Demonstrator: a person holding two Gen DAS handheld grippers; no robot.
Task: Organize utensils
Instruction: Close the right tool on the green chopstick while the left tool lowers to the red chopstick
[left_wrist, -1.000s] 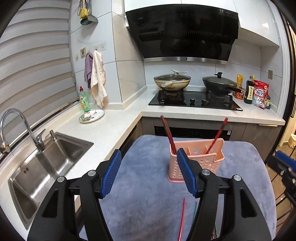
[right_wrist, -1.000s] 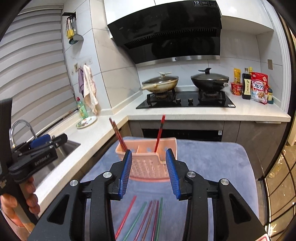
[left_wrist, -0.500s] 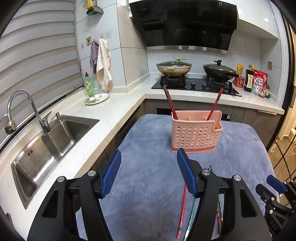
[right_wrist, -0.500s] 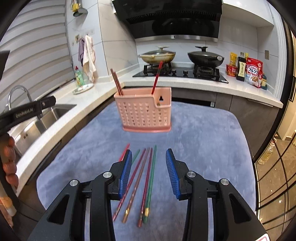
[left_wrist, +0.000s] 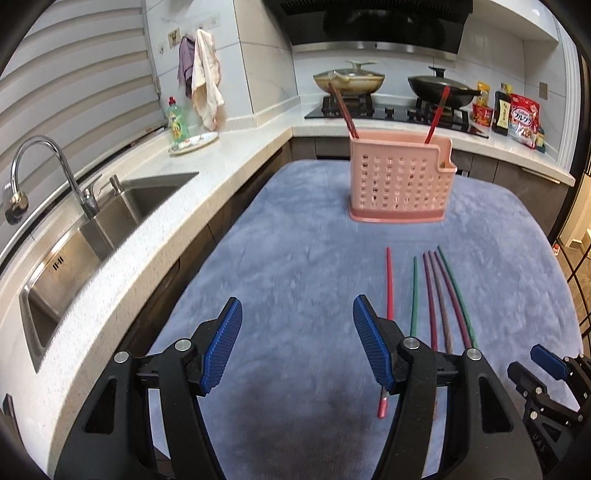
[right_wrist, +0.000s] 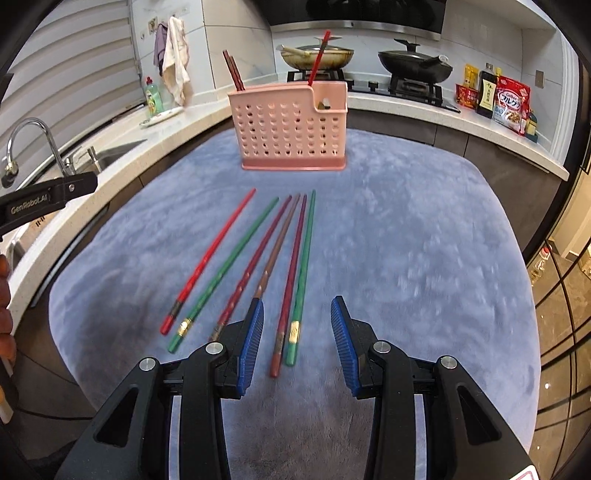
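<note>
A pink perforated utensil holder (left_wrist: 400, 177) (right_wrist: 291, 127) stands on the far part of the blue-grey mat (left_wrist: 295, 266) (right_wrist: 406, 240), with brown chopsticks (right_wrist: 232, 75) and a red chopstick (right_wrist: 317, 59) upright in it. Several loose chopsticks, red (right_wrist: 210, 258), green (right_wrist: 229, 266) and dark red or brown (right_wrist: 273, 243), lie side by side on the mat in front of it. My right gripper (right_wrist: 295, 314) is open and empty, hovering over the near ends of a dark red and a green chopstick (right_wrist: 303, 266). My left gripper (left_wrist: 295, 317) is open and empty, left of the chopsticks (left_wrist: 432, 295).
A steel sink (left_wrist: 92, 236) with a tap (left_wrist: 44, 162) sits in the white counter at the left. Behind the mat are a hob with a pan (left_wrist: 349, 79) and a wok (left_wrist: 439, 88), and packets and bottles (left_wrist: 517, 114) at the right.
Both grippers have pulled back and lowered away from the holder. The loose chopsticks now lie in full view, and the right gripper is over their near ends.
</note>
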